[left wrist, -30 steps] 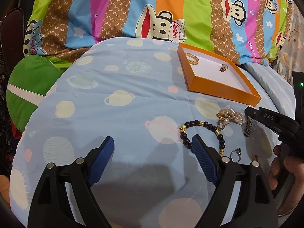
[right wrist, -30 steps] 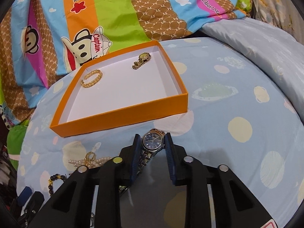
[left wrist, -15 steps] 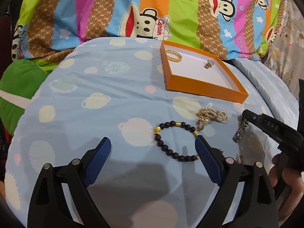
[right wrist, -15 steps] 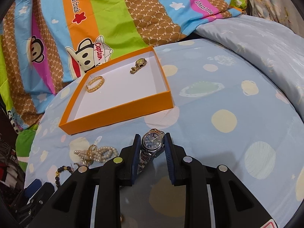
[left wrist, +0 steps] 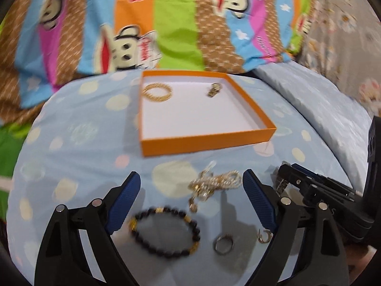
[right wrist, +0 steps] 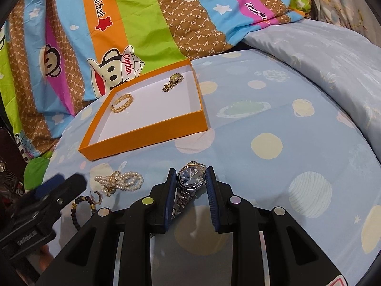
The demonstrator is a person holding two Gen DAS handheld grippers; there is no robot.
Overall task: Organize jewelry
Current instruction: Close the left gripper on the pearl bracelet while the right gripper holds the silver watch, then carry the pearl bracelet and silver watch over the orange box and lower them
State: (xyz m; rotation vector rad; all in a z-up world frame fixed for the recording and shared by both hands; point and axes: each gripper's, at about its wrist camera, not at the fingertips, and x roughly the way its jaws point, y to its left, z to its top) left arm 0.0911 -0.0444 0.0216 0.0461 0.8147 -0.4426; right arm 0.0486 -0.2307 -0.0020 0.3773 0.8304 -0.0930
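Observation:
An orange tray [left wrist: 204, 141] [right wrist: 147, 133] lies on the blue bedsheet and holds a gold bracelet [left wrist: 157, 91] [right wrist: 122, 102] and a small gold watch [left wrist: 214, 89] [right wrist: 173, 82]. My right gripper [right wrist: 190, 176] is shut on a silver watch with a blue dial [right wrist: 191, 176], held in front of the tray. My left gripper [left wrist: 191, 190] is open above a pearl piece [left wrist: 214, 182] [right wrist: 121, 181], a dark bead bracelet [left wrist: 164, 232] [right wrist: 79, 206], a silver ring [left wrist: 223, 245] and a small earring [left wrist: 264, 236].
A striped monkey-print quilt [right wrist: 142, 19] is bunched behind the tray. A pale blue pillow [right wrist: 333, 54] lies at the right. The right gripper shows at the right edge of the left wrist view [left wrist: 316, 188]; the left gripper shows at lower left of the right wrist view [right wrist: 47, 197].
My left gripper has swung right and forward, so the tray and pearl piece now sit ahead of it. My right gripper has lifted the watch back from the tray.

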